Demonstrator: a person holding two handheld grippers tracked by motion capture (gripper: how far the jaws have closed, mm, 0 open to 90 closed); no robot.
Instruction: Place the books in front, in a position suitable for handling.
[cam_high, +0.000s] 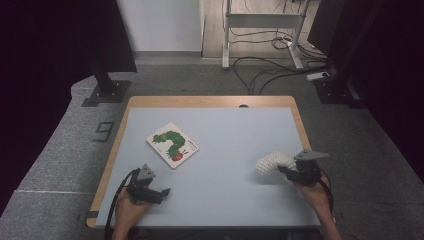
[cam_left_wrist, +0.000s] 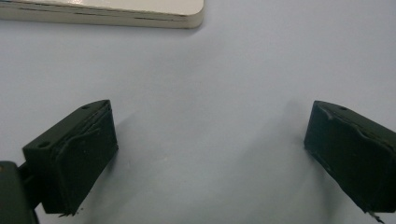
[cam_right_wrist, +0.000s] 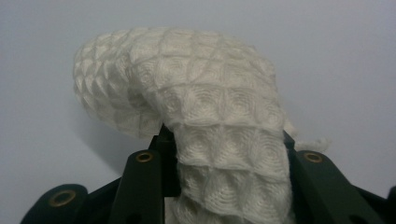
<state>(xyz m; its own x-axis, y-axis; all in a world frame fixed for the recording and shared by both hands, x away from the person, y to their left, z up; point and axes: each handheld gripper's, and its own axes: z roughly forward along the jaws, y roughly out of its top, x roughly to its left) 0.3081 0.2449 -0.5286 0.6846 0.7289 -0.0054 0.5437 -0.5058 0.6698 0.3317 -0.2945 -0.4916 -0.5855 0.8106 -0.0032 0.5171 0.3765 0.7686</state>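
A white waffle-knit cloth lies bunched on the grey table top at the right, and my right gripper is shut on its near end. In the right gripper view the cloth rises between the jaws and folds over away from me. A picture book with a green caterpillar on its cover lies flat left of the table's middle. My left gripper rests low near the front left edge, open, with bare table between its fingers. The book's edge lies just ahead of that gripper.
The table mat has a wooden border. Beyond the far edge are black stand bases, cables on the carpet and a white desk frame. Dark curtains hang at both sides.
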